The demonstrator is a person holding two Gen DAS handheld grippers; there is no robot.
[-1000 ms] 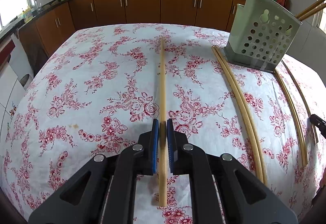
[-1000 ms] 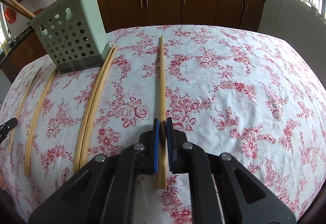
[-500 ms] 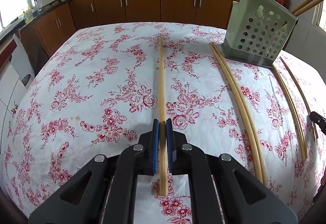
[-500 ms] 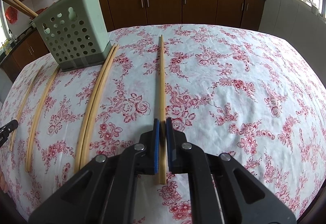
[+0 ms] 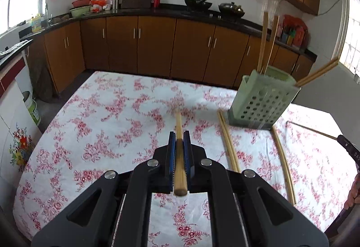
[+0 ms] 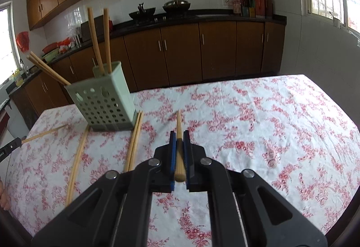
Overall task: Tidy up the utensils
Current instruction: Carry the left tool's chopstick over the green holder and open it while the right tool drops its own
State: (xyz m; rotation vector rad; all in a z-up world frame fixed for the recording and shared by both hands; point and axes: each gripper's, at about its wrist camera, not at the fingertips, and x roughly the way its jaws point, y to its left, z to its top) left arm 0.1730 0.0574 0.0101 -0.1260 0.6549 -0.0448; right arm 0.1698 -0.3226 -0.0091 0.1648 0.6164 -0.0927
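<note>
My left gripper (image 5: pixel 179 136) is shut on a wooden chopstick (image 5: pixel 178 125) and holds it lifted above the floral tablecloth (image 5: pixel 108 134). My right gripper (image 6: pixel 179 135) is shut on another wooden chopstick (image 6: pixel 179 122), also lifted off the cloth. The green perforated utensil holder (image 5: pixel 262 103) stands to the right in the left wrist view and to the left in the right wrist view (image 6: pixel 103 103); several chopsticks stand in it. A pair of chopsticks (image 5: pixel 228 141) lies on the cloth beside the holder, seen also in the right wrist view (image 6: pixel 133 141).
More loose chopsticks lie on the cloth: one (image 5: pixel 282 161) right of the pair, one (image 6: pixel 76 161) left of it in the right wrist view. The other gripper's tip (image 5: pixel 347 148) shows at the edge. Kitchen cabinets (image 5: pixel 157 46) stand beyond the table.
Both grippers have lifted and tilted up with their chopsticks, which lay flat on the cloth before. The view now shows the kitchen walls and the holder from higher up.
</note>
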